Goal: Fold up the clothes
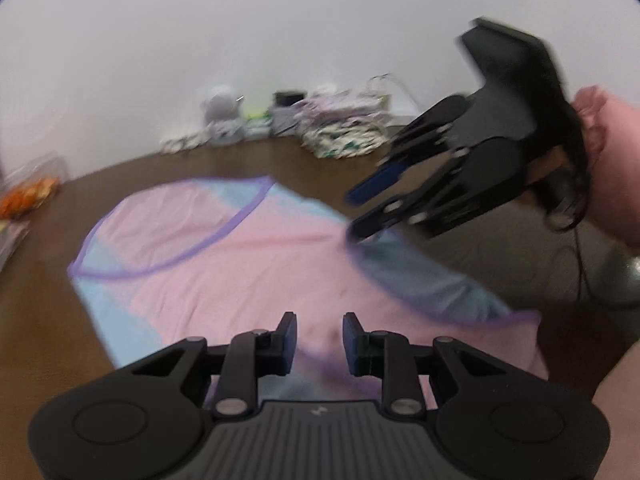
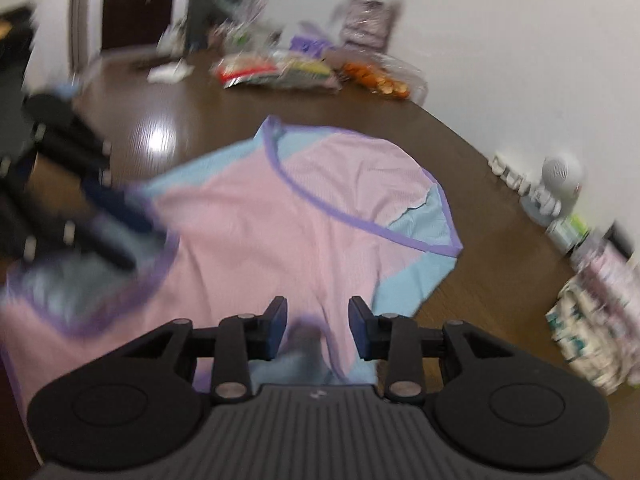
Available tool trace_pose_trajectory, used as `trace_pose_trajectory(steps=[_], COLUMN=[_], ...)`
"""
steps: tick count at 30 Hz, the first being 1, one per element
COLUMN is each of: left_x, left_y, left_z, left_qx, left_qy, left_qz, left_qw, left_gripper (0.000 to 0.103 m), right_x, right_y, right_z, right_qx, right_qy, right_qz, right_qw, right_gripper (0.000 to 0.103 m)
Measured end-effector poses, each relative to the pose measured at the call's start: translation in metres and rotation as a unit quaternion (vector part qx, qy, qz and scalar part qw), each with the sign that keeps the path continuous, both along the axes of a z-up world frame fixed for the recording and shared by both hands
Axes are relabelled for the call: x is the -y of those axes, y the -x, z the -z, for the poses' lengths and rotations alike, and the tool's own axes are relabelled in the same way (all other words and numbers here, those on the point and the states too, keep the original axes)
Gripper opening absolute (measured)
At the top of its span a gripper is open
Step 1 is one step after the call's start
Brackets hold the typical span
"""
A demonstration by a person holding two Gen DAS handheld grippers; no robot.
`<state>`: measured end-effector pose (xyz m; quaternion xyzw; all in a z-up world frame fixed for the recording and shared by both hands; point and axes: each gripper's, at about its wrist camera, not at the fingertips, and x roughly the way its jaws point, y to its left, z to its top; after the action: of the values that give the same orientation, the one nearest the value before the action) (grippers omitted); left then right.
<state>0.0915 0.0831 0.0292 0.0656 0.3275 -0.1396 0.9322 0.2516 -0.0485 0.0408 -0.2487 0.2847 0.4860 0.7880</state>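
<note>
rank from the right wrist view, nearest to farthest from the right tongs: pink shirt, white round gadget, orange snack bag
1. pink shirt, directly under and ahead of the right tongs
2. white round gadget, off to the right by the wall
3. orange snack bag, far end of the table

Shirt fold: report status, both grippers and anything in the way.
Left gripper open, nothing pinched. Right gripper open over the hem. Pink and blue shirt flat on the table, one side folded in. Clutter at the far edge, clear of the shirt.

Shirt (image 2: 280, 216) flat on table (image 2: 160, 120) (clutter (image 2: 280, 68) behind).
</note>
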Motion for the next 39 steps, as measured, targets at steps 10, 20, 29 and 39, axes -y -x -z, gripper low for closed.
trace_pose_trajectory(steps=[10,20,29,39], left_x=[0.018,0.003,0.002,-0.021], left_y=[-0.019,-0.008,-0.01,0.029], left_z=[0.026,0.013,0.022,-0.009], left_qx=[-0.059,-0.044,-0.075,-0.026], left_qy=[-0.035,-0.023,-0.049,0.03], left_qz=[0.041,0.047,0.038,-0.004], left_qw=[0.9968,0.9977,0.9953,0.9992], left_gripper=[0.022,0.023,0.022,0.034], right_x=[-0.005,0.012,0.0,0.055], right_y=[0.004,-0.018,0.006,0.036], right_z=[0.032,0.021,0.036,-0.007], right_qx=[-0.05,-0.082,-0.036,-0.066], right_qy=[0.022,-0.042,-0.002,-0.103], right_qz=[0.002,0.046,0.023,0.045], right_qw=[0.999,0.995,0.999,0.991], right_gripper=[0.006,0.009,0.012,0.044])
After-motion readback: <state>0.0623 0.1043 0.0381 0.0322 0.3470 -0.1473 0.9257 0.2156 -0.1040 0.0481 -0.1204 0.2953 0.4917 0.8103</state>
